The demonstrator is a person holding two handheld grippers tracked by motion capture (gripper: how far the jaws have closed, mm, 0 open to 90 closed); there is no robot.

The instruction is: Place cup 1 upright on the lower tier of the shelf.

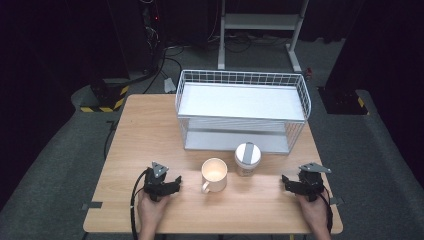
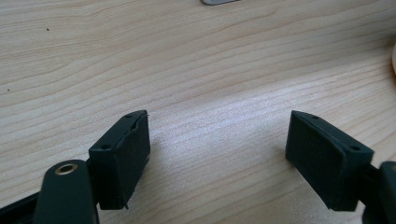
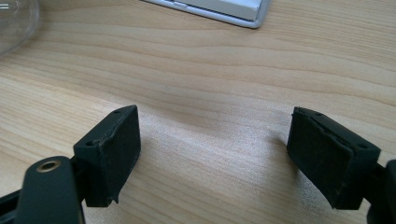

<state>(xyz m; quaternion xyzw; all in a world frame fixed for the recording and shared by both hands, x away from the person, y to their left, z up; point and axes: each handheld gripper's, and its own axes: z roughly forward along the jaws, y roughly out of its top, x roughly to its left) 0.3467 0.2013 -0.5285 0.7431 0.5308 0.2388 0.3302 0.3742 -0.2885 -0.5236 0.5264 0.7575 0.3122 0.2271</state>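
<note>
A cream mug [image 1: 214, 174] with its handle toward the front stands near the middle of the wooden table [image 1: 150, 130]. Just right of it is a clear jar with a white lid [image 1: 247, 158]. My left gripper [image 1: 172, 183] rests low over the table to the left of the mug, open, with bare wood between its black pads [image 2: 123, 158]. My right gripper [image 1: 288, 181] sits to the right of the jar, open too, nothing between its pads [image 3: 112, 154]. The jar's glass edge [image 3: 14, 23] shows at the top left of the right gripper view.
A white wire two-tier rack [image 1: 243, 111] stands at the back of the table behind the mug and jar; its base corner [image 3: 224, 11] appears in the right gripper view. Black-and-yellow floor blocks [image 1: 102, 97] and cables lie beyond the table.
</note>
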